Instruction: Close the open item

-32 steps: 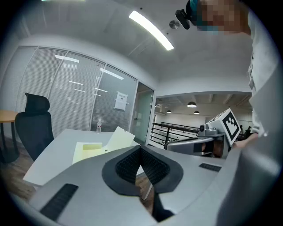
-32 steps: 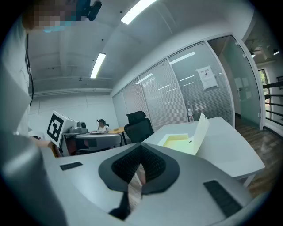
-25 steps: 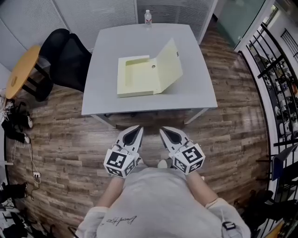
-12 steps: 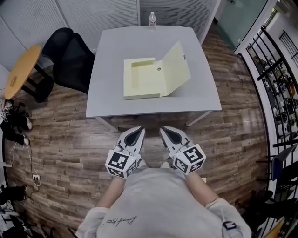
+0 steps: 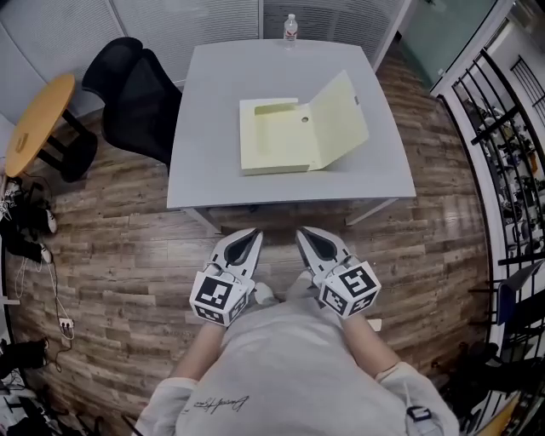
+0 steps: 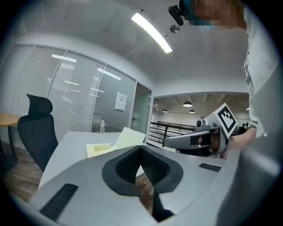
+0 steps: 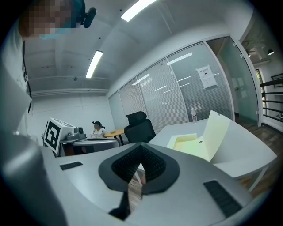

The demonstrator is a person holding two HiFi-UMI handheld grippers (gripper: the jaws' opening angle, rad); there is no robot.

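The pale yellow box [image 5: 279, 138] is lying open on the grey counter [image 5: 223, 85], lid tilting up, well ahead of the left tongs [image 5: 252, 235] and right tongs [image 5: 303, 234], both pressing together, gripping nothing.

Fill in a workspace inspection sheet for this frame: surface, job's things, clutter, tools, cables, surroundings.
Surface: grey table stands ahead of the person.
Job's things: pale yellow box file lies on the table, its lid raised at an angle on the right side; not yet closed.
Clutter: water bottle upright at the table's far edge.
Tools: left tool and right tool are both shut and empty, held near the body, short of the table.
Cables: a thin cable trails on the wooden floor at the left; none seen on the table.
Surroundings: black office chair and round wooden table on the left, shoes, railing on the right.
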